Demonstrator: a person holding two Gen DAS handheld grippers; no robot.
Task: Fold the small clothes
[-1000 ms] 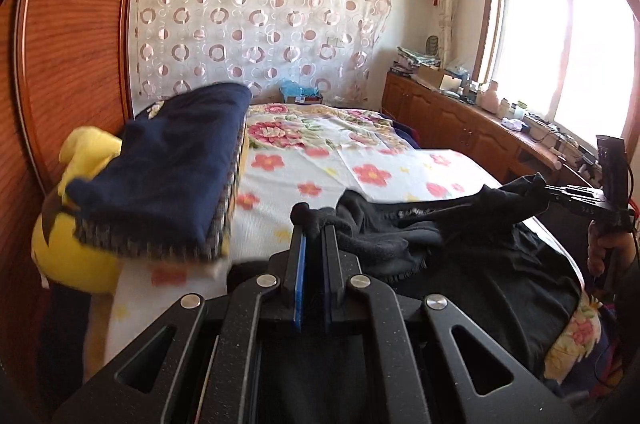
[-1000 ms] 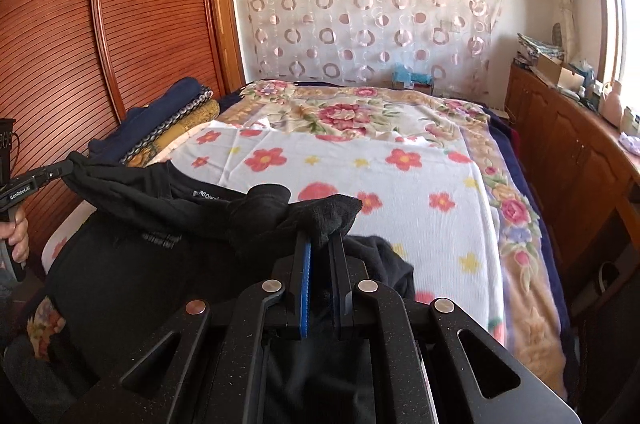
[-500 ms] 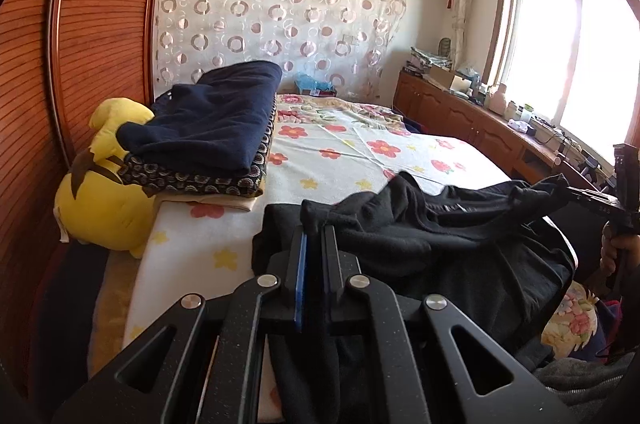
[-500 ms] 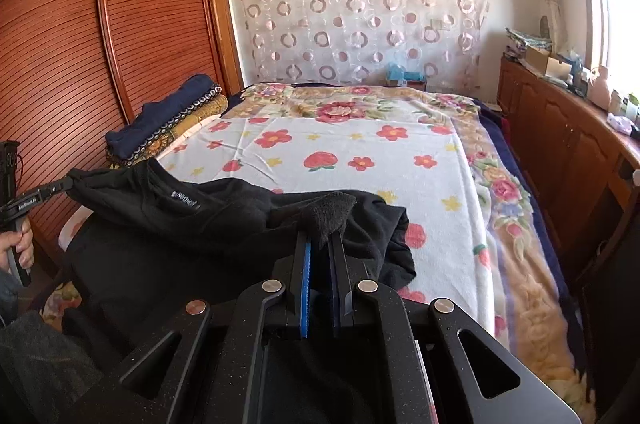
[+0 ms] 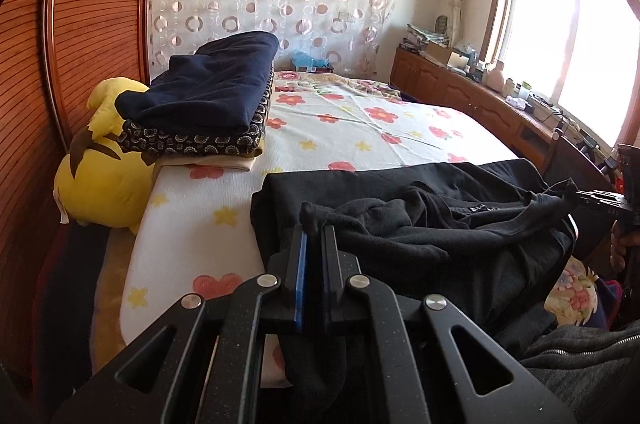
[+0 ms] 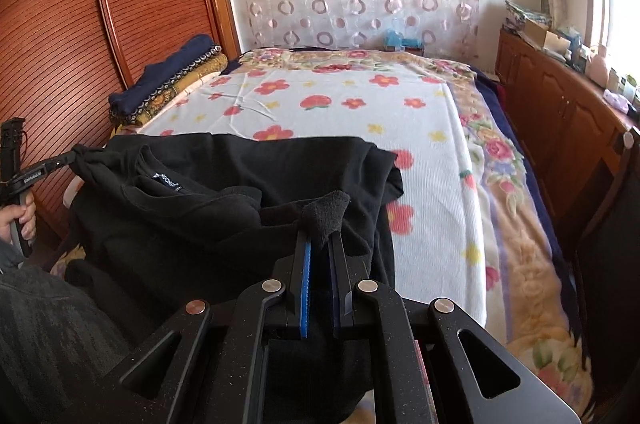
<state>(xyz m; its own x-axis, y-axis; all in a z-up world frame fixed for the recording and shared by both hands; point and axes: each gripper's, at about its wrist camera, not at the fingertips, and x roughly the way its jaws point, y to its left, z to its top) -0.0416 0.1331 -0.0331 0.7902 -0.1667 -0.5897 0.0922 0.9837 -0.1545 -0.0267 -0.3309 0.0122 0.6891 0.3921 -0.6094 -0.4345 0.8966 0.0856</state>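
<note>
- Fingers of the left gripper (image 5: 316, 228) are pinched tight on a bunched corner of the black garment (image 5: 420, 224), a nub of fabric poking out above the tips.
- Fingers of the right gripper (image 6: 322, 236) clamp another corner of the same garment – its cloth stands up between the pads as a small peak.
- Between the two grips the garment hangs as a slack, rumpled band, its far part lying on the near end of the bed (image 5: 360, 128), spread over the floral blanket.
- Only the right wrist view shows the collar label clearly and the garment's far hem lying straight across the blanket; it also catches the left gripper from the side, with the hand (image 6: 18, 220) around its handle.
- Only the left wrist view shows the yellow plush toy (image 5: 100, 168) wedged between bed and wooden wardrobe (image 5: 80, 44), beneath the stack of folded textiles (image 5: 208, 104) – and the bright window (image 5: 568, 36) above the low cabinets.
</note>
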